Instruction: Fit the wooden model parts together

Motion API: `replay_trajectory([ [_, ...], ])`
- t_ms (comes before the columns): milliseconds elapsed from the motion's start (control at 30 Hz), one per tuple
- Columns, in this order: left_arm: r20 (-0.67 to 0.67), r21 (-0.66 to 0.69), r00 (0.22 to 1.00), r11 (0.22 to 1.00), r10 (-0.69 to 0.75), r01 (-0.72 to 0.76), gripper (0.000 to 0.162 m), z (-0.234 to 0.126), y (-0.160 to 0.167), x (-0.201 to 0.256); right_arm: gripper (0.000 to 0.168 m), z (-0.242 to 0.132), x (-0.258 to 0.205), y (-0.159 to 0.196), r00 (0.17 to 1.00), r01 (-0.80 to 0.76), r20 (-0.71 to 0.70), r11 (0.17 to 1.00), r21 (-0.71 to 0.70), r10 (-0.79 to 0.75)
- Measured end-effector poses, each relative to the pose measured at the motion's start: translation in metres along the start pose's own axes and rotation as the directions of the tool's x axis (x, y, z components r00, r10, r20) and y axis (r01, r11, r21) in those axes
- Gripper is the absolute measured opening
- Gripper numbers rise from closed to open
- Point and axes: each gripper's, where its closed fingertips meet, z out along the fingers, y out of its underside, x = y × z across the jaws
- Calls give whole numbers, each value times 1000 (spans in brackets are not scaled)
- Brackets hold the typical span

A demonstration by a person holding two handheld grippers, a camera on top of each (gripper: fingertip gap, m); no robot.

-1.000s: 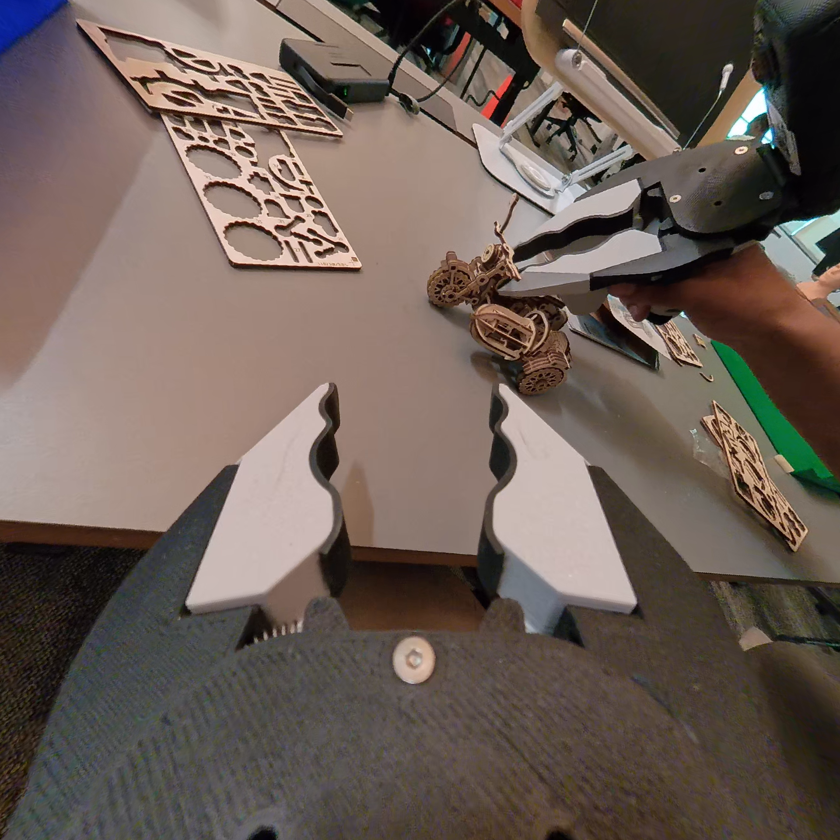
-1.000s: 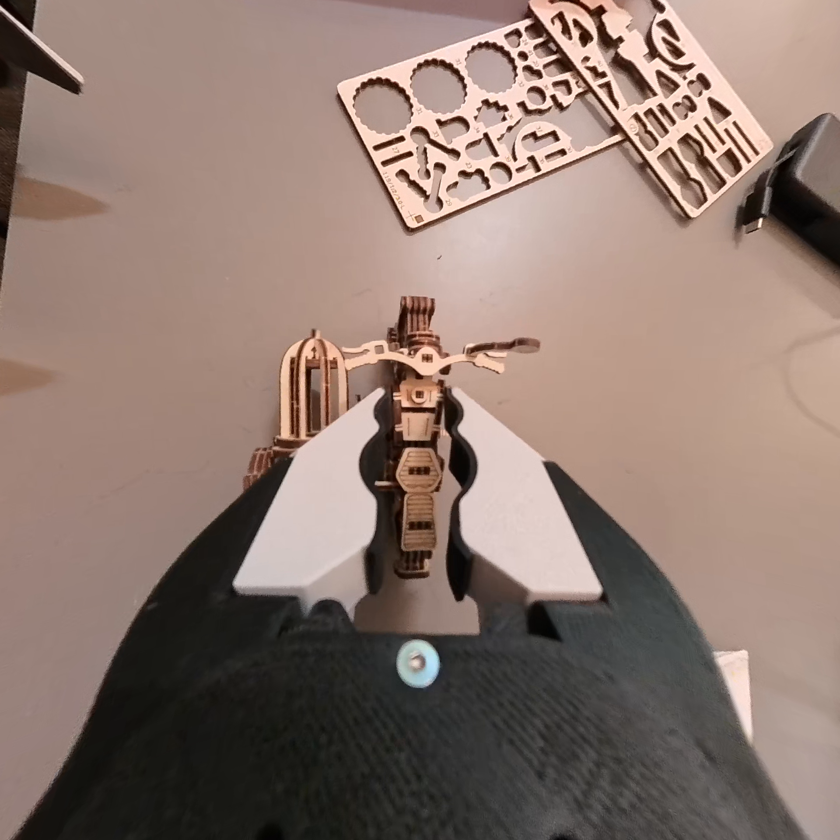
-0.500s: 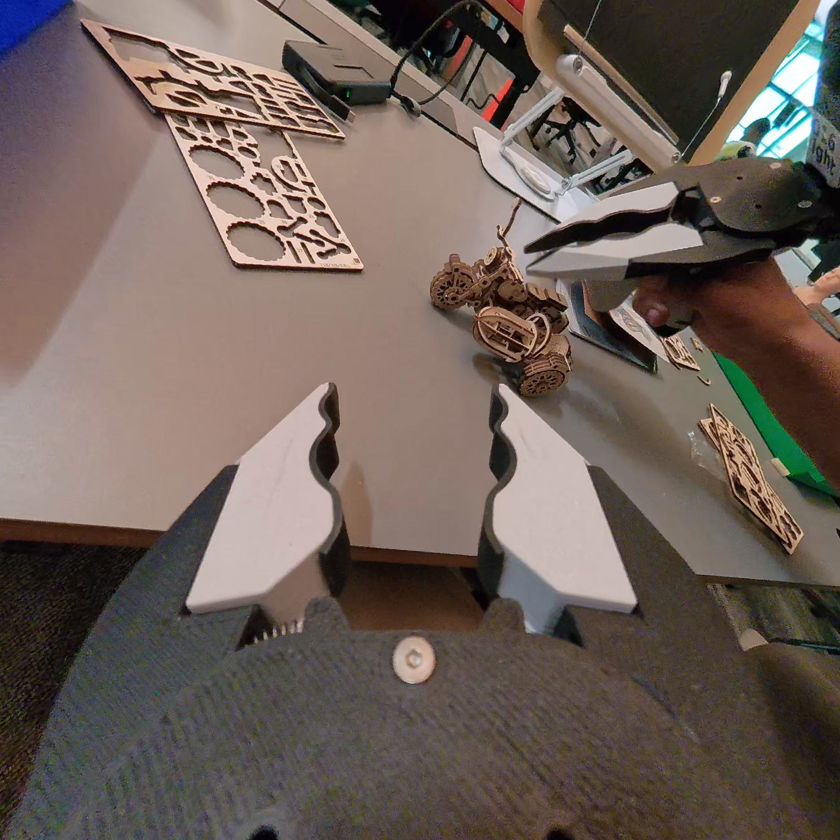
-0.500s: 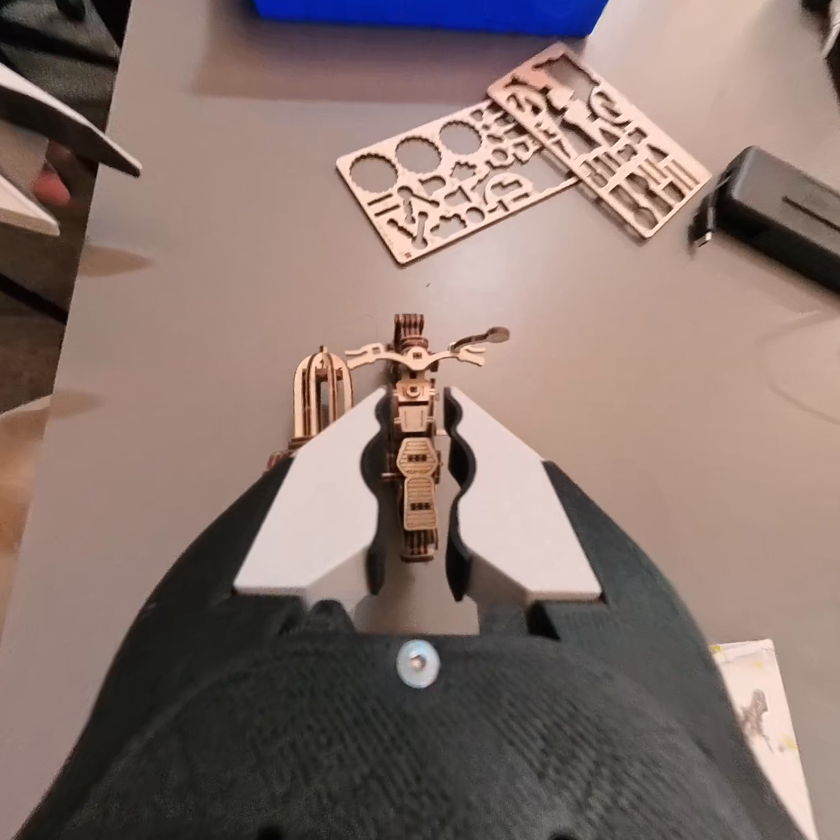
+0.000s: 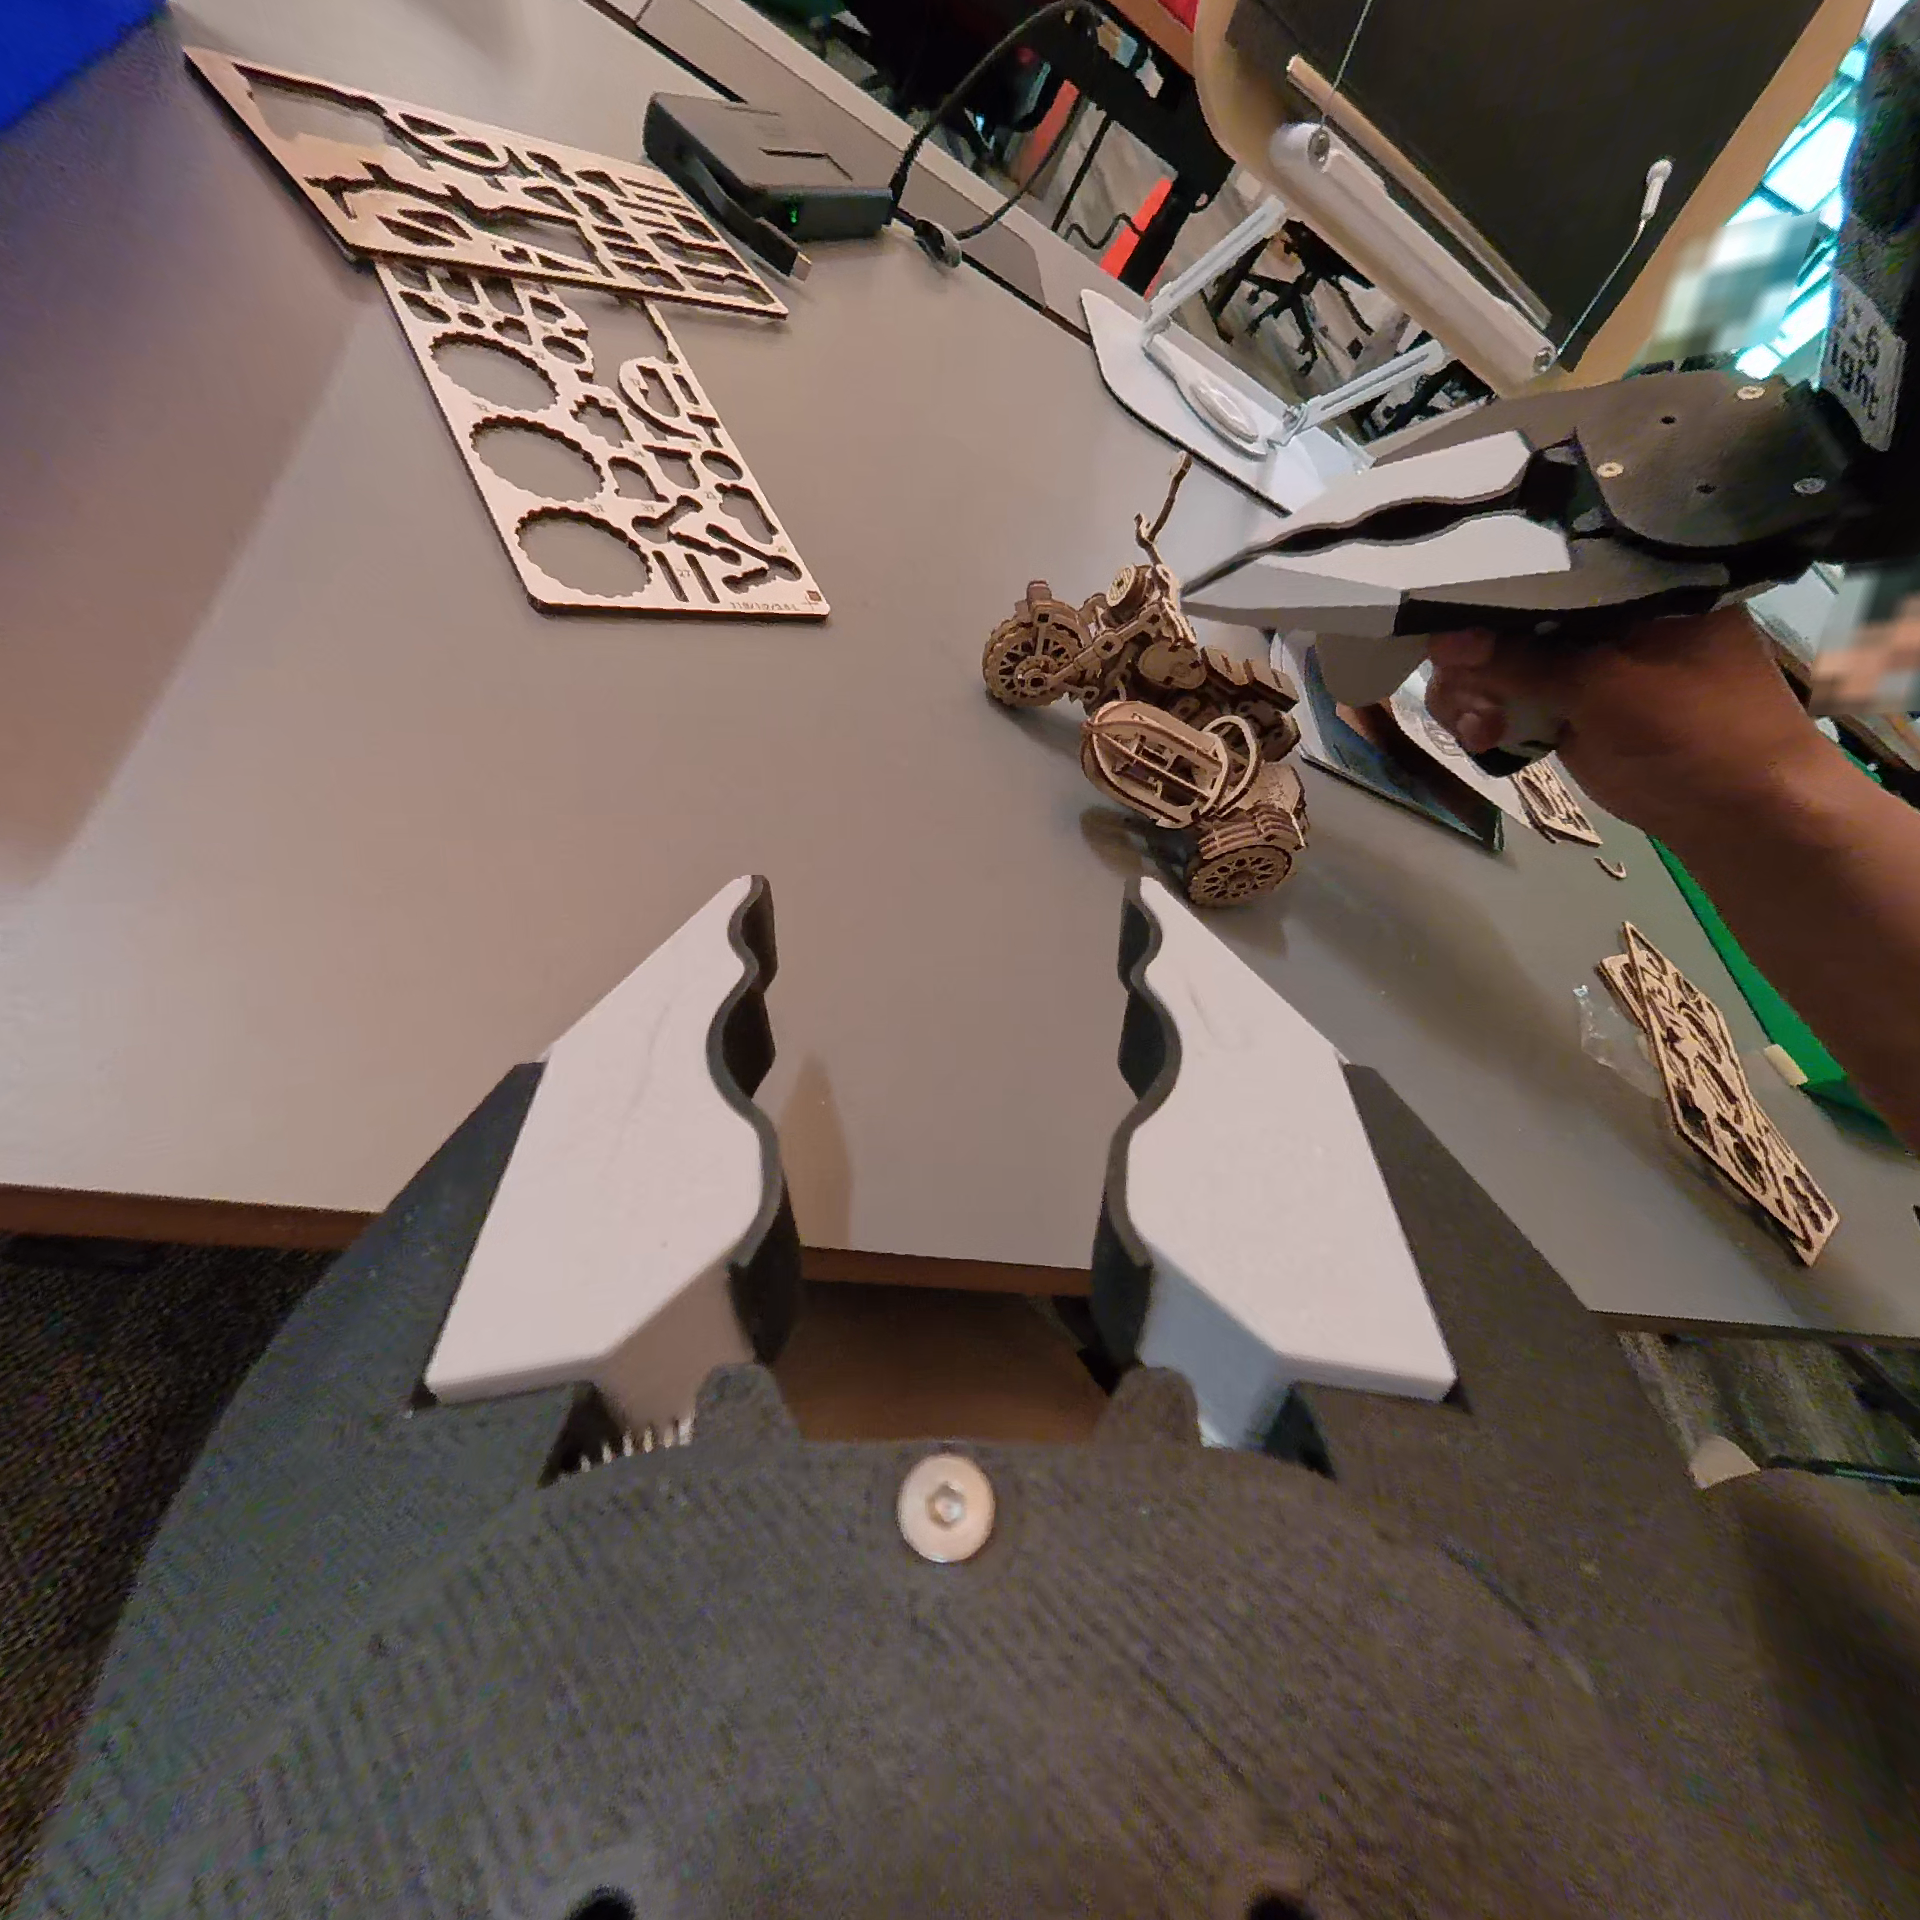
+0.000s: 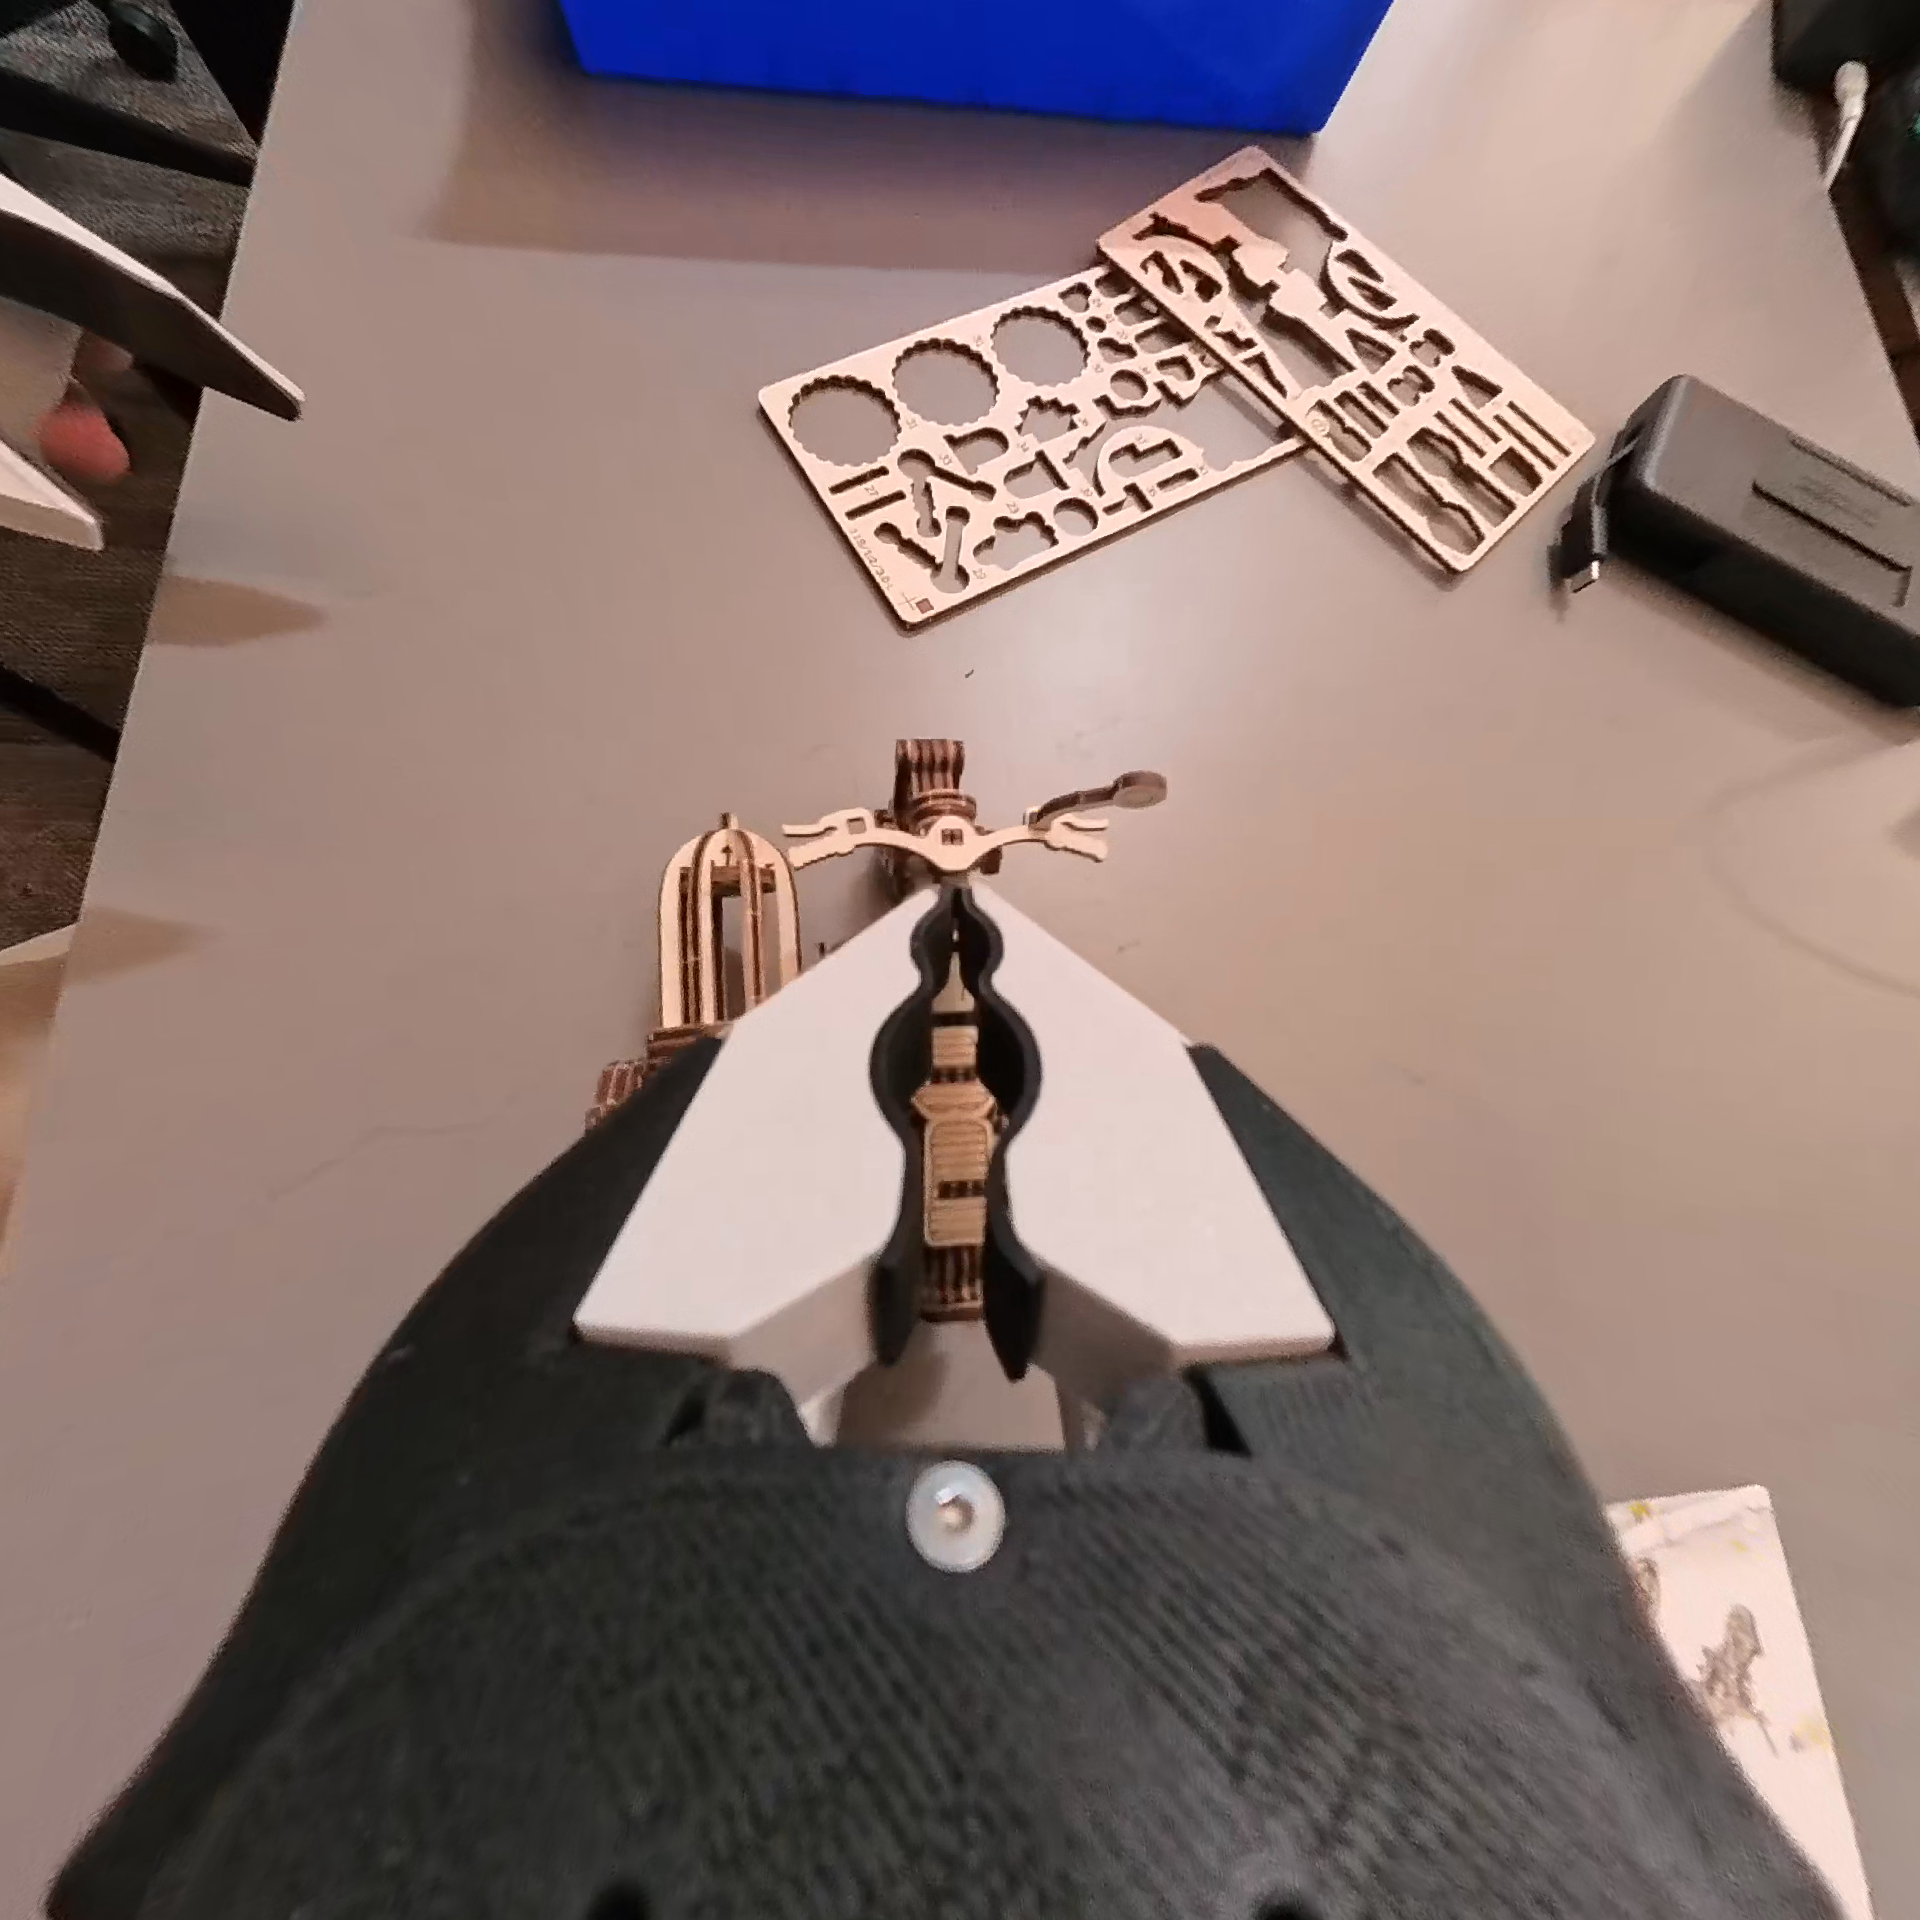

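A wooden motorcycle model with a sidecar (image 5: 1143,707) stands on the grey table (image 5: 312,831). In the right wrist view its handlebars (image 6: 945,831) show just past my fingertips and the sidecar (image 6: 727,935) is to the left. My right gripper (image 6: 951,902) is shut, tips touching, with nothing between them. It hovers just above the model's tank, as the left wrist view (image 5: 1195,601) shows. My left gripper (image 5: 945,904) is open and empty, low over the table's near edge, well short of the model.
Two punched-out wooden part sheets (image 5: 603,457) (image 6: 1029,457) lie beyond the model. A black box with a cable (image 5: 769,187) (image 6: 1756,540) and a blue bin (image 6: 966,52) are farther off. A stack of wooden sheets (image 5: 1714,1081) lies at the right, by a green mat (image 5: 1766,997). Tip to tip, the grippers are about 15 cm apart.
My right gripper has lifted off the model, which it straddled, and its fingers have closed from open to shut. The model stays on the table. My left gripper has not moved.
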Motion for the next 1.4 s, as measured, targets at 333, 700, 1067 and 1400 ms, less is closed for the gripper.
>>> replay_trajectory([
  [333, 0, -1, 1000, 1000, -1, 1, 66, 0, 0, 0, 0, -6, 2, 0, 1000, -8, -12, 1000, 13, 8],
  [700, 1, -3, 1000, 1000, 6, -6, 66, 0, 1, 1, 0, -7, 1, 7, 999, -52, -1, 998, 24, 52],
  [1067, 3, -3, 1000, 1000, 7, -7, 66, 1, 1, 1, 0, -8, 0, 11, 998, -61, 0, 998, 12, 61],
  [1400, 3, -5, 1000, 1000, 16, -16, 66, 0, 1, 2, 8, -26, 5, 18, 998, -45, -43, 999, -8, 45],
])
